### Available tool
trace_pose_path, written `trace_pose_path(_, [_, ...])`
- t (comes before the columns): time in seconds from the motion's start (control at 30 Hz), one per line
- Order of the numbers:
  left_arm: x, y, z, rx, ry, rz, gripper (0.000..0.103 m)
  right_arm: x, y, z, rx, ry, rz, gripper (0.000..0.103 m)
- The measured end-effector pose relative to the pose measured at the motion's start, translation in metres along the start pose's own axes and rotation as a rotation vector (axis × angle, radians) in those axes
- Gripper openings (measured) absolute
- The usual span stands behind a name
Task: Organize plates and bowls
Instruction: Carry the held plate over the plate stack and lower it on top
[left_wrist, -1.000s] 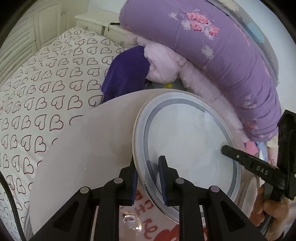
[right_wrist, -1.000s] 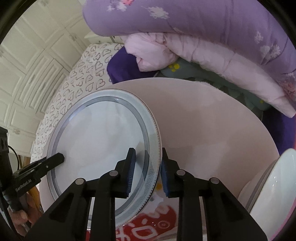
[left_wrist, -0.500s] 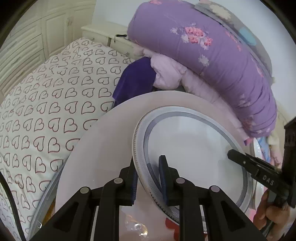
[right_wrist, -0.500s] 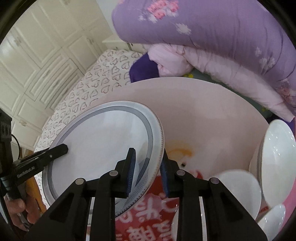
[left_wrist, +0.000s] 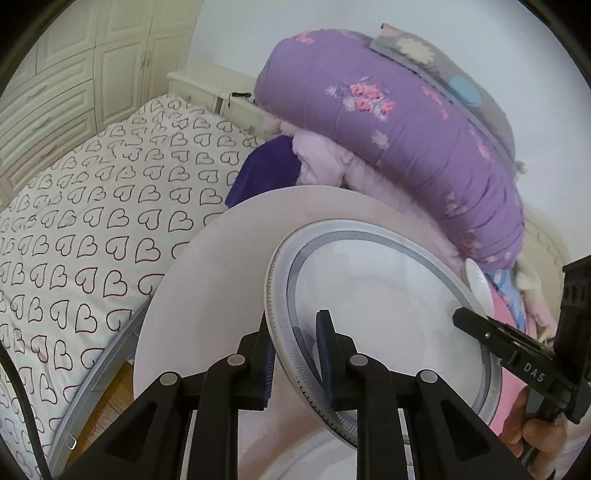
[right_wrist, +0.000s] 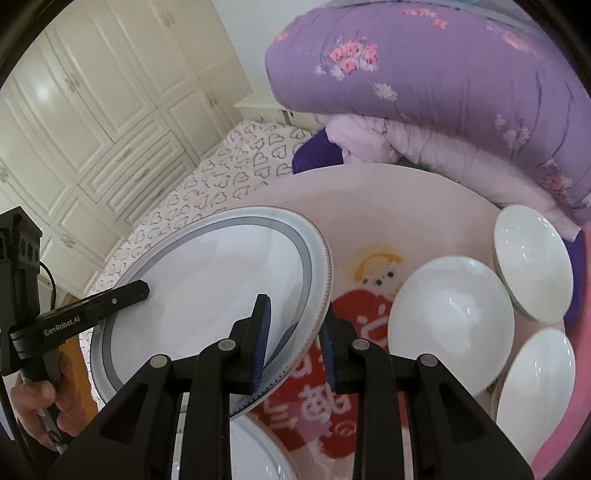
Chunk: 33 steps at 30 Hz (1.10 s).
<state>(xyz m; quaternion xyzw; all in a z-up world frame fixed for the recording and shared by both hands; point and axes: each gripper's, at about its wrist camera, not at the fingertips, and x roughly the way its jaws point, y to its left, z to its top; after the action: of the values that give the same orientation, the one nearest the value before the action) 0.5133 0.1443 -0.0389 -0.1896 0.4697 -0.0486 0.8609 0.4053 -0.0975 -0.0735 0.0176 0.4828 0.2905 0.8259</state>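
Left wrist view: the left gripper (left_wrist: 293, 350) is clamped on the near rim of a grey-banded plate (left_wrist: 384, 310), one blue pad under the rim and the other on its face, the plate tilted and held above a round pale table (left_wrist: 221, 280). At far right the right gripper (left_wrist: 480, 328), in a bare hand (left_wrist: 532, 432), meets the plate's opposite rim; only one of its fingers shows from this side. The rim of a second plate (left_wrist: 314, 458) peeps out at the bottom edge, and a sliver of white bowl (left_wrist: 478, 284) shows past the held plate. A heart-print bedspread (left_wrist: 92, 221) borders the table on the left, with a strip of wood floor (left_wrist: 110, 391) between them, and a rolled purple quilt (left_wrist: 406, 129) lies behind. Right wrist view: the right gripper (right_wrist: 293, 347) grips the same plate (right_wrist: 207, 295) at its near rim, pads above and below, while the left gripper (right_wrist: 133, 290) pinches the far rim from the left. Only this camera takes in three white bowls (right_wrist: 450, 317) clustered at the table's right side, the nearest two just beside each other, and a red cartoon print (right_wrist: 332, 380) on the tabletop (right_wrist: 388, 206) between plate and bowls. Bare tabletop lies behind the plate up to the table's far edge, where the quilt (right_wrist: 443, 74) presses close; white wardrobe doors (right_wrist: 92, 110) stand well apart at left.
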Motion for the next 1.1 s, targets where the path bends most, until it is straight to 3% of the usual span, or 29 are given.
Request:
trace_pose_path(0.57, [-0.101,-0.012,-0.103,0.037,-0.079,0.015,0.016,-0.058,0.022,-0.077,-0.042,-0.070,0.028,0.026])
trace_pose_path(0.8, [-0.106,-0.012,-0.154,0.050,-0.056,0.059,0.017,-0.050,0.030,-0.116,-0.055,-0.041,0.023,0.026])
trace_pose_path(1.1, [-0.088,-0.015,-0.164,0.046,-0.031,0.067,0.017,-0.044,0.029,-0.147,-0.059,-0.018,0.023,0.026])
